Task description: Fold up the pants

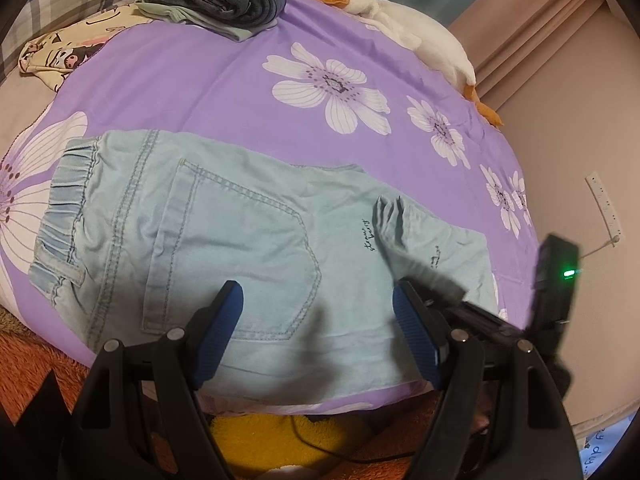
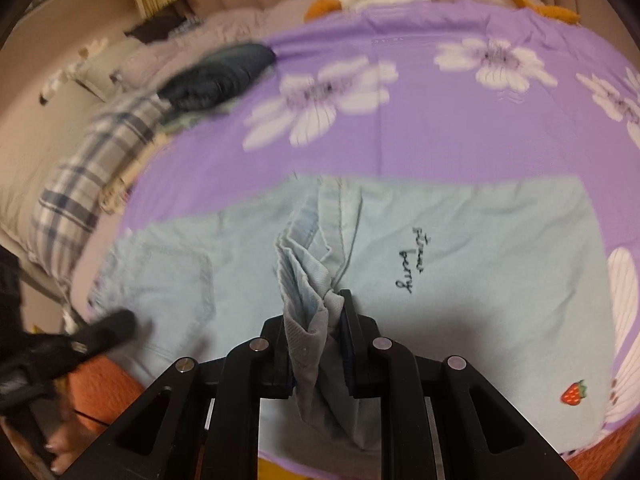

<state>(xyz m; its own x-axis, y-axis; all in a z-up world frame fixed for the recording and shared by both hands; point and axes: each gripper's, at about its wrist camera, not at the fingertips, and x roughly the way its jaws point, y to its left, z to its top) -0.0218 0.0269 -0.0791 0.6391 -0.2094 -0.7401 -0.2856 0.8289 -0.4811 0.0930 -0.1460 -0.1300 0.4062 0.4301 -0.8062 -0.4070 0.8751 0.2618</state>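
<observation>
Pale denim pants (image 1: 224,240), thin and limp, lie flat on the purple bedspread (image 1: 208,92) just ahead of both grippers. Right gripper (image 2: 316,320) is clamped on a bunched hem. Left gripper (image 1: 320,320) hovers agape above the back pocket. Light, soft; best taken at hems or waistband, likely to sag.

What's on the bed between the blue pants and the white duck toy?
Only bare purple flowered sheet lies between the pants and the duck toy; the left wrist view shows it best.
</observation>
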